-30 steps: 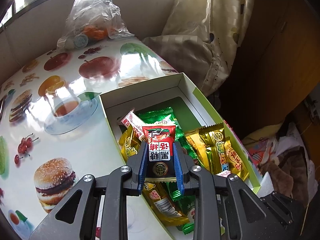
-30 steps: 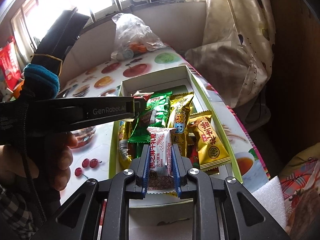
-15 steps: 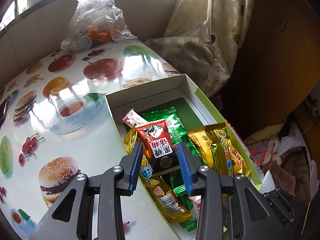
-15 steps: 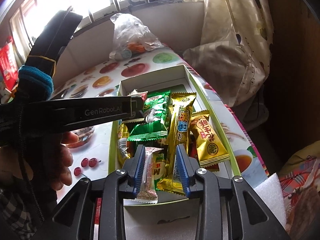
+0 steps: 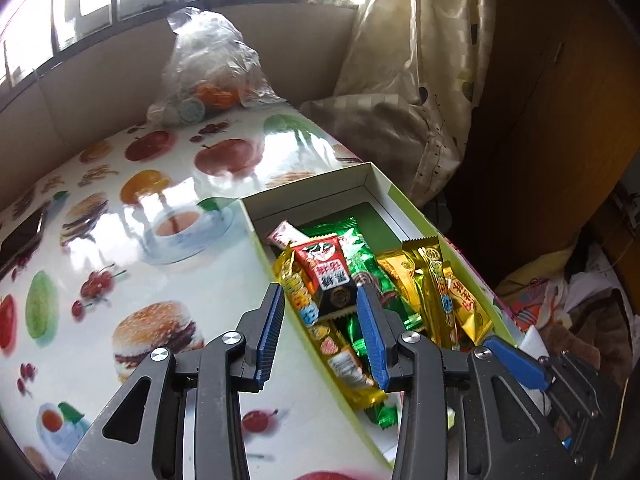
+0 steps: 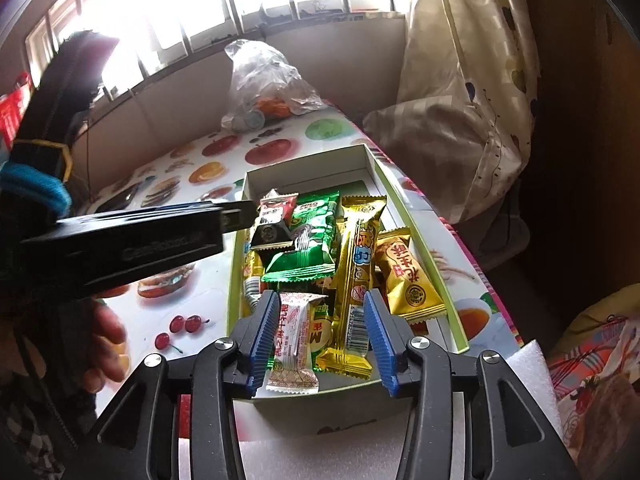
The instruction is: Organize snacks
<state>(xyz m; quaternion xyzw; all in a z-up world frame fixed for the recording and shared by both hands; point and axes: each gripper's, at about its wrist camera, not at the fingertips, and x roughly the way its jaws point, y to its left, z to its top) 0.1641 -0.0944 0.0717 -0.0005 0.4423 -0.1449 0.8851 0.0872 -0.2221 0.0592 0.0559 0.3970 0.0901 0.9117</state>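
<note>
An open white box with green rim [image 5: 376, 176] [image 6: 416, 232] sits on the table and holds several snack packets. My left gripper [image 5: 320, 304] is open over the box's near left side; a red and black packet [image 5: 326, 276] [image 6: 274, 220] lies free on the pile between its fingers. My right gripper [image 6: 320, 308] is open above the box's near end; a white and red packet [image 6: 294, 340] lies below it beside a long gold packet [image 6: 358, 276]. Green packets [image 6: 308, 236] fill the middle.
The table has a glossy food-print cloth [image 5: 132, 248]. A clear plastic bag [image 5: 208, 76] sits at the far edge by the window. A curtain [image 5: 416, 80] and dark wooden furniture stand on the right. White foam [image 6: 532, 364] lies near the box's corner.
Both grippers opened and pulled back. The left let go of the red and black packet, the right let go of the white and red packet; both packets now lie in the box.
</note>
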